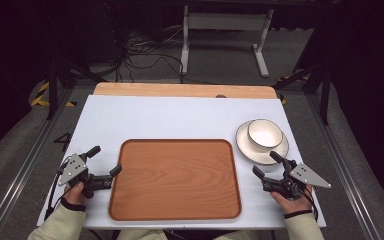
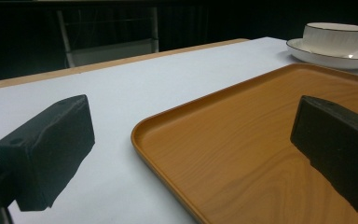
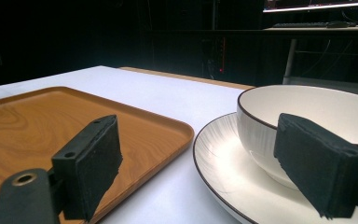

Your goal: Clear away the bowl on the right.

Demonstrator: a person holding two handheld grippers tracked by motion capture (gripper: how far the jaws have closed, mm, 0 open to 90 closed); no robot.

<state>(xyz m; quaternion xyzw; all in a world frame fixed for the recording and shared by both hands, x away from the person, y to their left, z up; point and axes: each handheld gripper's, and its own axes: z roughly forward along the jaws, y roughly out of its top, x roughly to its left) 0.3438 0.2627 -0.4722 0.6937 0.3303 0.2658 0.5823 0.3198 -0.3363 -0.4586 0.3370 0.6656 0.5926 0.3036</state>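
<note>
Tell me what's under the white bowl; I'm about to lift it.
The bowl sits on a white plate. Its rim shows all round; the middle beneath is covered.

— Tray?
— Orange-brown wood, wavy grain pattern across its floor.
— Bowl and plate?
— Both white with a thin dark line round the rim; the plate carries faint fine streaks running outward.
— Table?
— White top, a pale wood strip along the far edge.
— Grippers?
— Left gripper and right gripper: black jaws, each with a grey three-cornered plate.
— Sleeves?
— Pale beige, black cuffs
</note>
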